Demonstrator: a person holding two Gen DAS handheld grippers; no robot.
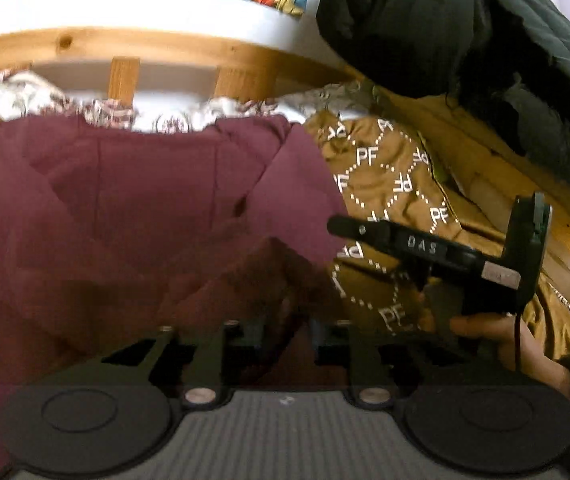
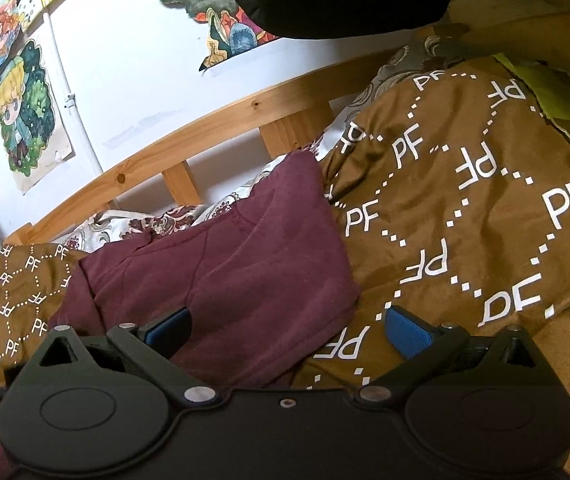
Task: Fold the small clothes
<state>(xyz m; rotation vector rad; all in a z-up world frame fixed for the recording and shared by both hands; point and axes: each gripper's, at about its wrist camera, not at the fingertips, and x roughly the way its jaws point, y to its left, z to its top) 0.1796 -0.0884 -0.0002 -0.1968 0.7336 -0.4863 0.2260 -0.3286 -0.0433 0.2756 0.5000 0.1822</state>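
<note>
**Fold in progress: maroon garment on a bed**

The maroon garment (image 2: 221,264) lies partly folded on the brown "PF" blanket (image 2: 465,200). Right gripper (image 2: 285,330) open, straddling the garment's near corner; left gripper (image 1: 281,320) parted, its grip indeterminate. Align edges before pressing. Pine bed rail (image 2: 205,124) and postered wall (image 2: 29,108) behind.
</note>
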